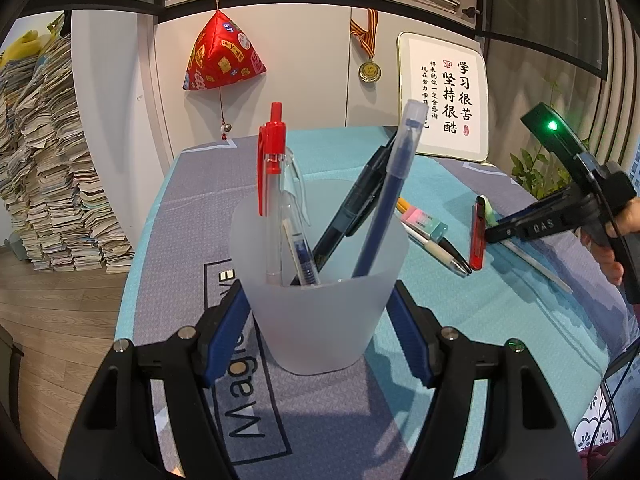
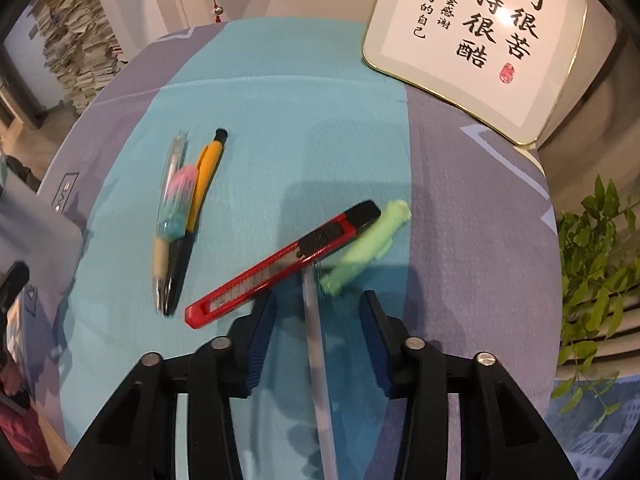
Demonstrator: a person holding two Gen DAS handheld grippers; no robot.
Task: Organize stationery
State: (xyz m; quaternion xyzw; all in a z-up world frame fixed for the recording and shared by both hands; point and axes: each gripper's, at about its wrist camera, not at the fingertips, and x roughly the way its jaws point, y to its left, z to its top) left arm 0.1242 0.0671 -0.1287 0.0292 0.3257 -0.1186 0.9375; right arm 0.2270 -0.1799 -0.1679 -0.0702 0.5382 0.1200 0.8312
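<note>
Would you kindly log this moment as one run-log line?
left gripper: shut on cup | right gripper: open over clear ruler | red utility knife: on table

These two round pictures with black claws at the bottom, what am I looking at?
Each picture comes from a camera on a hand-held gripper; a person works both, no robot. The left gripper clasps a frosted cup with pens standing in it. The right gripper is open above a clear pen that lies between its fingers, ungrasped. Beside it on the blue tablecloth lie a red utility knife, a green highlighter, and more pens.
</note>
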